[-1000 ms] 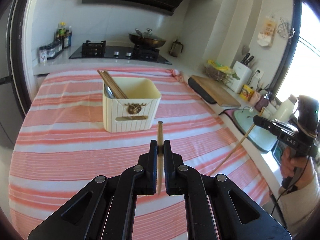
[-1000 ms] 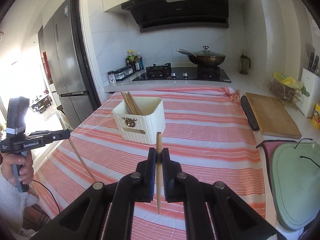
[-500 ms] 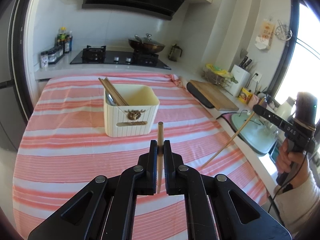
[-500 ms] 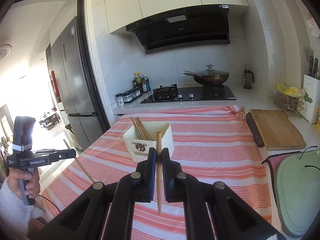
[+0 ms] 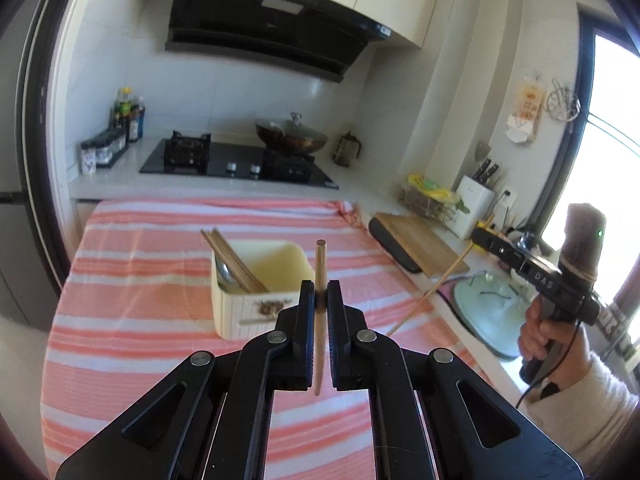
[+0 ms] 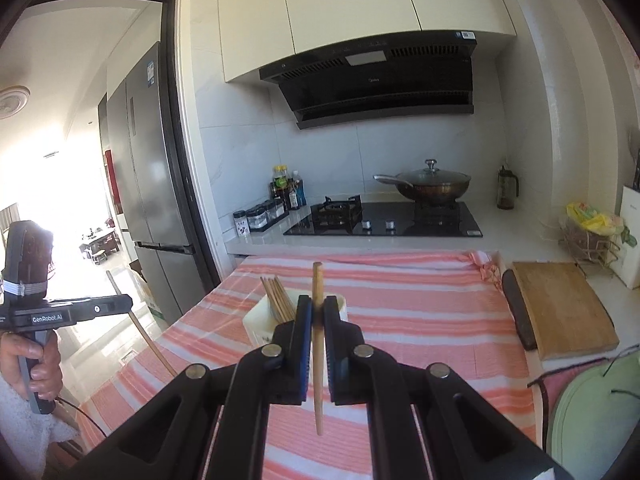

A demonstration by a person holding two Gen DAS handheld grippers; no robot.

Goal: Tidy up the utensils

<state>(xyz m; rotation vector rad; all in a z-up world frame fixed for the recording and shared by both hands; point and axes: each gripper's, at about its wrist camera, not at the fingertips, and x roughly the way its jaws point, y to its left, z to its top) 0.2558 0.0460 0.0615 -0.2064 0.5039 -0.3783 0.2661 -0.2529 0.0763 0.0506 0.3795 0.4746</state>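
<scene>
A cream utensil holder (image 5: 262,292) stands on the striped cloth, with several chopsticks (image 5: 232,258) and a spoon leaning at its left side; in the right wrist view the holder (image 6: 256,326) sits partly behind the jaws. My left gripper (image 5: 320,300) is shut on a wooden chopstick (image 5: 319,280), held upright above the cloth in front of the holder. My right gripper (image 6: 317,316) is shut on another wooden chopstick (image 6: 317,292), also upright. Each gripper shows in the other's view, left gripper (image 6: 100,312) and right gripper (image 5: 486,240), holding its chopstick slanted downward.
The table carries a pink and white striped cloth (image 5: 140,320). A wooden cutting board (image 5: 424,246) and a green board (image 5: 488,312) lie at the right. A stove with a wok (image 5: 290,138), spice bottles (image 5: 128,114), a knife block (image 5: 476,200) and a fridge (image 6: 152,200) stand around.
Both grippers have risen and tilted upward, each still holding its chopstick. The holder now sits lower in both views and more of the hood and cabinets shows.
</scene>
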